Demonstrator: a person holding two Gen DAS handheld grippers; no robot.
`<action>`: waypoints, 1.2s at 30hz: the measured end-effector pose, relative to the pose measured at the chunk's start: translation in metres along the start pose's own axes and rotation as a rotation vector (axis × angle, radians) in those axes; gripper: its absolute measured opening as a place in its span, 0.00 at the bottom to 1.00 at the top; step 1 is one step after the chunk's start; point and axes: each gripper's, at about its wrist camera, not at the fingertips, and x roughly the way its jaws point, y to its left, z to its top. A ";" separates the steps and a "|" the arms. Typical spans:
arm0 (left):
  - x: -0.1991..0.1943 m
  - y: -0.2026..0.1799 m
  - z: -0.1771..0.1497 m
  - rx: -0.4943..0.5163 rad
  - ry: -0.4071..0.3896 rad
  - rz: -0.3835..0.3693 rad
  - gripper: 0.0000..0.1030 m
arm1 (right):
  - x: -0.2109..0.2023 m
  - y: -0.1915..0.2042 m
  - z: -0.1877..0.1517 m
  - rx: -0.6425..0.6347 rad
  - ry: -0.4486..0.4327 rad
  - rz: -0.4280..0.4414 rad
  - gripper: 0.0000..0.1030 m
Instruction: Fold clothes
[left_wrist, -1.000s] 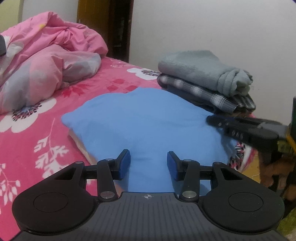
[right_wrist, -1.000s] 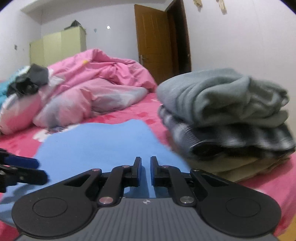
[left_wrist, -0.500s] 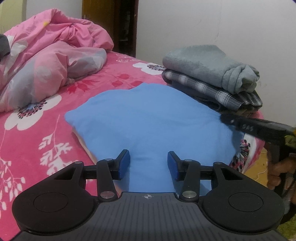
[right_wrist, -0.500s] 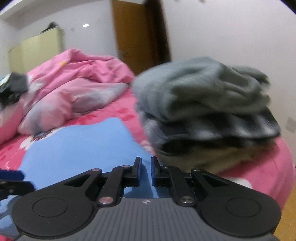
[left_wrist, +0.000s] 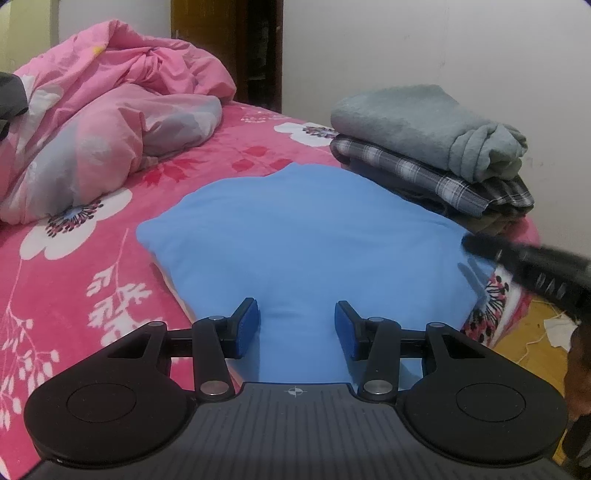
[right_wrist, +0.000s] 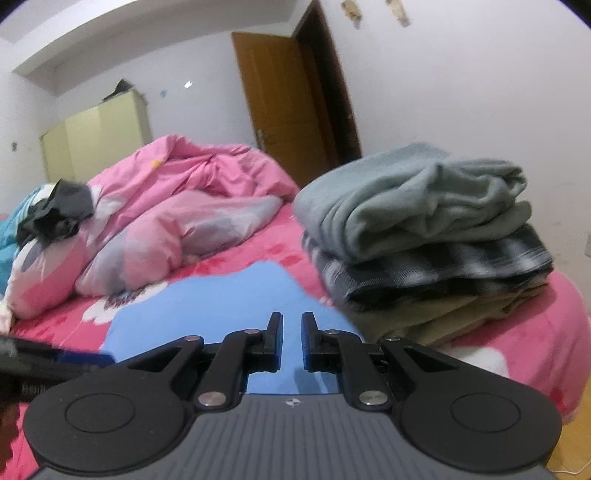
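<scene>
Blue garment (left_wrist: 314, 236) lies folded flat on bed (left_wrist: 74, 295), just ahead of both claws. Left claw (left_wrist: 297, 325) released, empty. Right claw (right_wrist: 291, 341) nearly clenched, empty. Judged: between steps; next, grip both near corners, carry to stack (right_wrist: 424, 236) ahead-right.

Left gripper (left_wrist: 297, 323): black linkage arms with silver screws, blue-padded fingers (left_wrist: 247, 326), round black discs, ribbed grey body with a small crosshair mark. Right gripper (right_wrist: 291, 341) looks alike.
</scene>
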 end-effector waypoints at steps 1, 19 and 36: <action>0.000 0.000 0.000 0.000 0.000 0.002 0.45 | 0.003 0.000 -0.004 -0.002 0.022 -0.007 0.10; -0.065 -0.004 -0.013 0.000 -0.130 0.016 0.74 | -0.058 0.012 -0.027 0.118 0.059 -0.021 0.46; -0.155 0.023 -0.061 -0.159 -0.137 -0.014 1.00 | -0.139 0.099 -0.037 0.022 0.043 -0.029 0.84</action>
